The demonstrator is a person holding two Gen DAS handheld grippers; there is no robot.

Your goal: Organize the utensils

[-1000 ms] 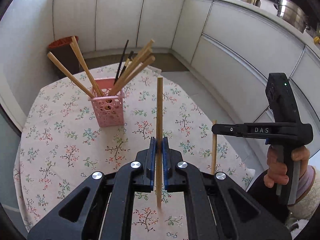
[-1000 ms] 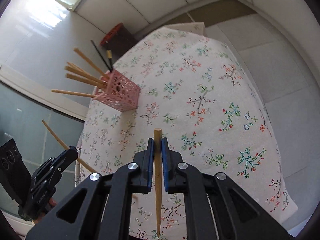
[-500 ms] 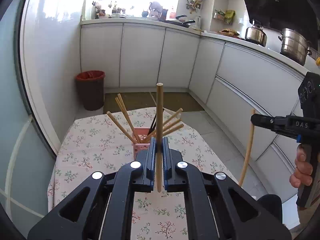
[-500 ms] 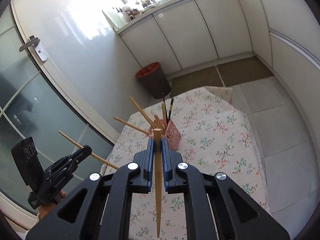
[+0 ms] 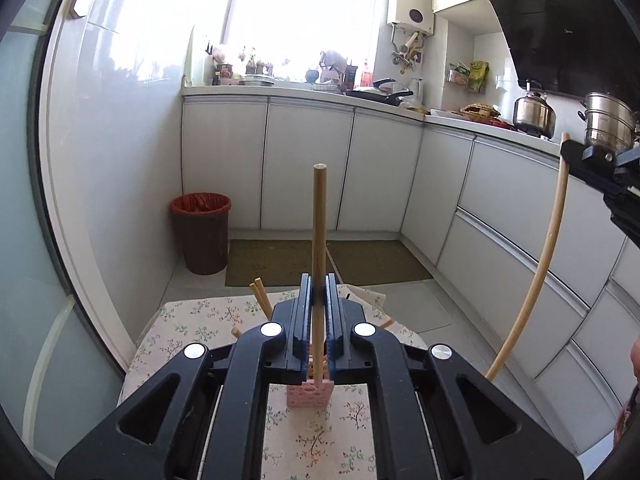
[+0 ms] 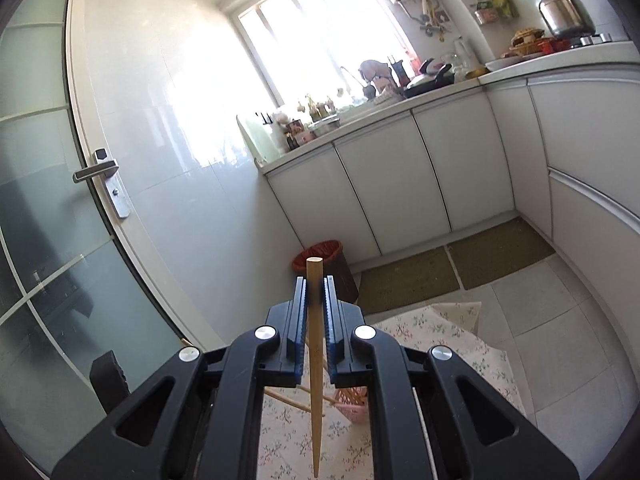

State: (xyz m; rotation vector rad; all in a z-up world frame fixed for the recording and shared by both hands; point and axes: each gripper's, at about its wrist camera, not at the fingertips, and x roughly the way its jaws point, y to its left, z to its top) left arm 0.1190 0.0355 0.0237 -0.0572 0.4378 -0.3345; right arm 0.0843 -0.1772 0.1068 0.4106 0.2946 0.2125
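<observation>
My left gripper (image 5: 319, 289) is shut on a wooden chopstick (image 5: 319, 224) that stands upright between its blue pads, high above the table. Below it, mostly hidden by the fingers, sits the pink perforated holder (image 5: 309, 395) with several chopsticks in it. My right gripper (image 6: 315, 291) is shut on a second wooden chopstick (image 6: 316, 380), its thin end hanging down. In the right wrist view the pink holder (image 6: 354, 408) shows low between the fingers. In the left wrist view the right gripper (image 5: 576, 158) shows at the right edge with its chopstick (image 5: 540, 276).
The table has a floral cloth (image 5: 192, 324) and stands in a kitchen corner. A brown bin with a red liner (image 5: 202, 232) stands on the floor behind it. White cabinets (image 5: 304, 164) run along the back and right. A glass door (image 6: 44, 240) is at the left.
Both grippers have risen and tilted up toward level, each still holding its chopstick. The table and pink holder have dropped low in both views.
</observation>
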